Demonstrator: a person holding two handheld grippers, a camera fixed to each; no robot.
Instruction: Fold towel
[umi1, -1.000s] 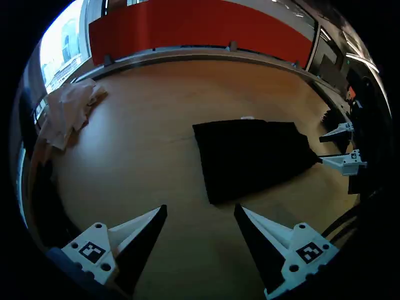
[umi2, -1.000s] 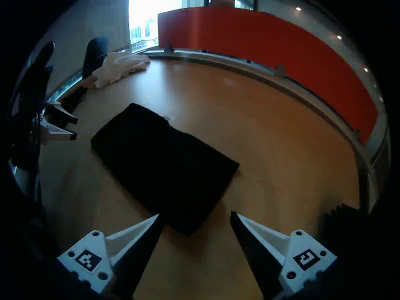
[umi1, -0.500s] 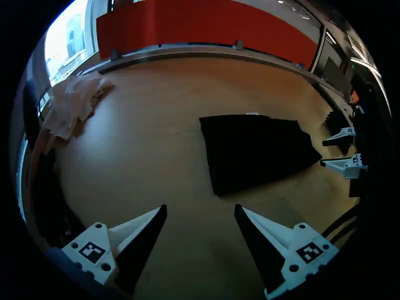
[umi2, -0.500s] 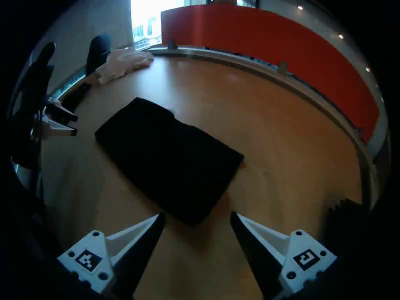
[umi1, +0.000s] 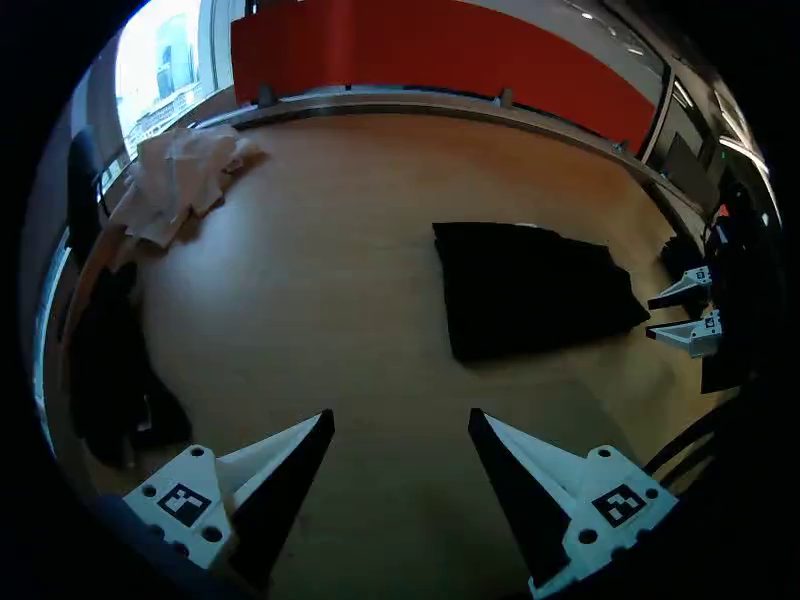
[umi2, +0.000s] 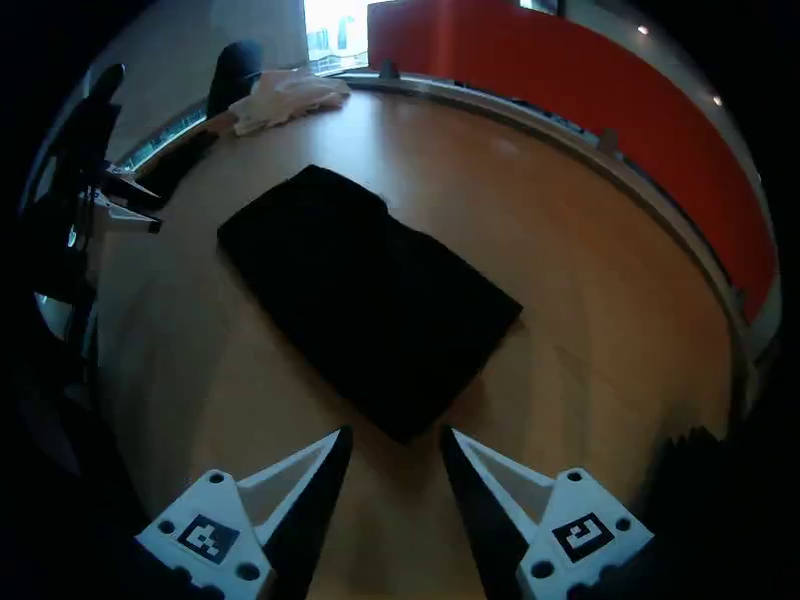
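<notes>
Black towel flat on a wooden desk — a long rectangle, edges fairly even, seemingly doubled over already. Right gripper low over the desk, fingers apart with only a narrow gap, empty, tips just short of the towel's nearest corner and aimed straight at it; probably lined up there to pinch that corner for a further fold. Left gripper spread wide, holding nothing, over bare wood and well apart from the towel, off the end opposite the right gripper; likely kept clear for now, ready to take a second corner for an even lift. Pale crumpled cloth heaped at a far corner of the desk, well apart from the towel — out of the way of the folding. Red partition along the desk's back edge.
</notes>
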